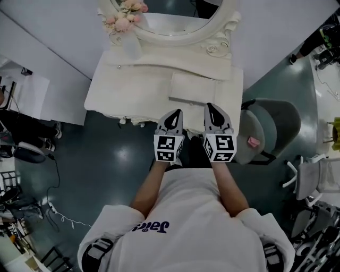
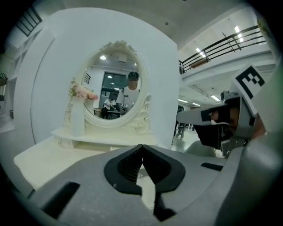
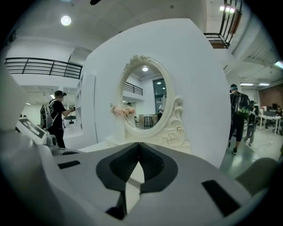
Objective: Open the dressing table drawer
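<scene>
Left claw (image 1: 177, 112) and right claw (image 1: 210, 107) were held side by side over the front edge of the white dressing table (image 1: 106, 90). Both were pinched together at the tips with nothing between. The drawer (image 1: 149, 120) sat under the table's front lip just ahead of the claws, barely visible from above and not pulled out. Oval mirror (image 1: 215, 33) and pink flowers (image 1: 125, 16) were at the back. Grey chair (image 1: 273, 123) stood to the right.
</scene>
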The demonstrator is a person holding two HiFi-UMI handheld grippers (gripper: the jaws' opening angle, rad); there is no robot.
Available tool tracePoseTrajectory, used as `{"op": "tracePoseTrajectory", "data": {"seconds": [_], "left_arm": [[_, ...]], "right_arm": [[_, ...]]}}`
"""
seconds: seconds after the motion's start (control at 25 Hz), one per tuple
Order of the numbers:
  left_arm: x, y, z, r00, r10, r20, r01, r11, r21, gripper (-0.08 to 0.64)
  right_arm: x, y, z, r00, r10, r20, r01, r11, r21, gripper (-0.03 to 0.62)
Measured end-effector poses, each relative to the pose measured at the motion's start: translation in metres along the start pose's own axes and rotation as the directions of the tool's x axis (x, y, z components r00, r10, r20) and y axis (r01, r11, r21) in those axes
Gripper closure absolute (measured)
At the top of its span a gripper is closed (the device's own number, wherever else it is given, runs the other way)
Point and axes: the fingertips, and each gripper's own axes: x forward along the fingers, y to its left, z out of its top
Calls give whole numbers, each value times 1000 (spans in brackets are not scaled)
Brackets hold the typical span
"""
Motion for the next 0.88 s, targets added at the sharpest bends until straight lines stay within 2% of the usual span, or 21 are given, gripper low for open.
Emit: {"op": "tracePoseTrajectory", "data": {"seconds": [0.2, 0.4, 0.64, 0.88], "left_arm": [[54, -3, -50, 989, -22, -147, 22, 1000, 2, 545], [97, -7, -107, 959, -29, -282, 30, 1000, 1, 545], [128, -5, -141, 929, -18, -369, -4, 998, -57, 541], [142, -4, -162, 908, -14, -418, -24, 996, -85, 517]], "right_arm": [[24, -31, -20, 999, -18, -40, 19, 1000, 25, 582], [38, -54, -45, 995, -28, -97, 33, 998, 52, 581], [53, -68, -66, 988, -18, -152, 28, 997, 66, 582], [68, -69, -70, 985, 10, -169, 0, 998, 60, 583]]}}
